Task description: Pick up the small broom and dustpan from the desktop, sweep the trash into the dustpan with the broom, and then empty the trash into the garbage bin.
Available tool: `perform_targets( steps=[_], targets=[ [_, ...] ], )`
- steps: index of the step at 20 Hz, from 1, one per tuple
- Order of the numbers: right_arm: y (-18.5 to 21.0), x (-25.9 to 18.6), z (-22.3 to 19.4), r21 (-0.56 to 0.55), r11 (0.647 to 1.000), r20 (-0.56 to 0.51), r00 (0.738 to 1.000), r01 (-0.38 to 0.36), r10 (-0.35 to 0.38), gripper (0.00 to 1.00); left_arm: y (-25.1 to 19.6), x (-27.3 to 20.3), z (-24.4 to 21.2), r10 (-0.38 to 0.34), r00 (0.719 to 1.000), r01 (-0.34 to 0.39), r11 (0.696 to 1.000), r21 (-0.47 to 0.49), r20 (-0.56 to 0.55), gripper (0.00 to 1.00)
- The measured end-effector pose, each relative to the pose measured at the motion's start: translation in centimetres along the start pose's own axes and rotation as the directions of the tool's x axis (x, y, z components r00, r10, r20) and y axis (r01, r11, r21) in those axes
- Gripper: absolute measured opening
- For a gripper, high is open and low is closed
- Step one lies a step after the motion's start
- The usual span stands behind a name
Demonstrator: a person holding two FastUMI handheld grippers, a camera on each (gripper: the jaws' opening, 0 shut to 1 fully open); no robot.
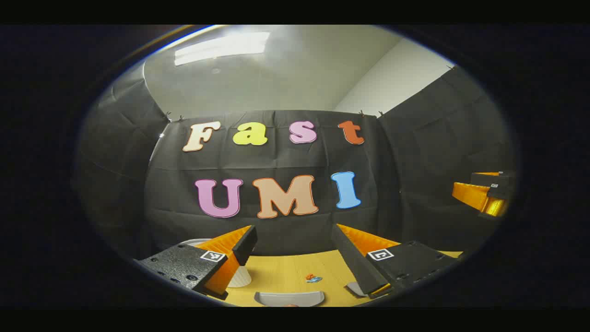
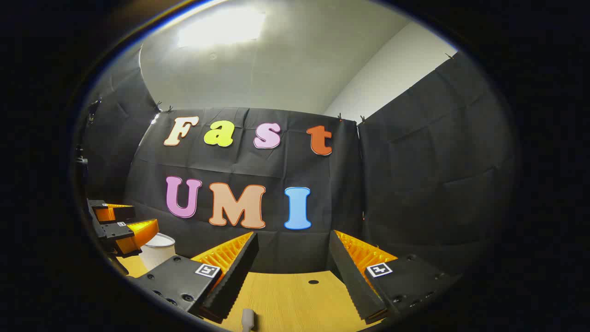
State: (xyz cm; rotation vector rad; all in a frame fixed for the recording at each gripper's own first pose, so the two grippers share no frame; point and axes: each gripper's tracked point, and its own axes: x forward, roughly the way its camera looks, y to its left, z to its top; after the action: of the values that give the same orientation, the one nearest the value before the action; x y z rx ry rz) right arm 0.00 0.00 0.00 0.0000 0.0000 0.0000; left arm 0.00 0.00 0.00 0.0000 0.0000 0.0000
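- Dustpan (image 1: 289, 298): in your left gripper view its pale curved edge lies on the wooden desktop (image 1: 286, 274) at the near edge of the scene, between your two fingers and below them.
- Trash (image 1: 313, 278): small blue and orange scraps rest on the desktop just beyond the dustpan, slightly to its right and apart from it.
- Broom: a pale rounded handle end (image 2: 248, 319) lies at the near edge of your right gripper view, on the desktop between the fingers; whether this is the broom's handle cannot be told for certain.
- Garbage bin (image 2: 157, 250): a white round container stands on the far left of the desktop in your right gripper view, close to the black cloth wall; in your left gripper view its ribbed white side (image 1: 239, 276) sits partly behind your left finger.
- Left gripper (image 1: 295, 244): your fingers stand wide apart, released, grasping nothing, above the desktop. From the right gripper view it appears at the left (image 2: 120, 226), just beside the garbage bin.
- Right gripper (image 2: 291, 251): your fingers are likewise spread and unloaded, raised over the desktop. From the left gripper view it appears at the far right (image 1: 484, 196).
- A small dark hole (image 2: 313, 281) marks the desktop near the wall.
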Motion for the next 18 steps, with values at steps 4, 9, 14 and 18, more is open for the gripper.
perform_targets(
  steps=[4, 9, 14, 18],
  targets=[
    [0.14, 0.18, 0.05, 0.003, 1.0, 0.0, 1.0, -0.01, 0.01, 0.99, 0.2, -0.08, 0.18, 0.011, 1.0, -0.011, 1.0, 0.002, 0.003, 0.98],
    [0.52, 0.28, -0.07, 0.001, 0.999, -0.013, 0.999, -0.041, 0.041, 0.99, 0.18, -0.09, 0.13, 0.023, 1.0, -0.023, 1.0, 0.003, 0.004, 0.98],
    [0.43, 0.3, 0.16, -0.002, 0.999, -0.006, 0.999, -0.049, 0.049, 0.99, 0.13, -0.34, -0.16, 0.033, 0.999, -0.033, 0.999, 0.0, -0.006, 0.98],
    [0.53, 0.28, 0.06, -0.002, 0.998, -0.01, 0.998, -0.059, 0.059, 0.99, 0.2, -0.41, 0.02, 0.041, 0.999, -0.041, 0.999, 0.0, -0.005, 0.95]
  ],
)
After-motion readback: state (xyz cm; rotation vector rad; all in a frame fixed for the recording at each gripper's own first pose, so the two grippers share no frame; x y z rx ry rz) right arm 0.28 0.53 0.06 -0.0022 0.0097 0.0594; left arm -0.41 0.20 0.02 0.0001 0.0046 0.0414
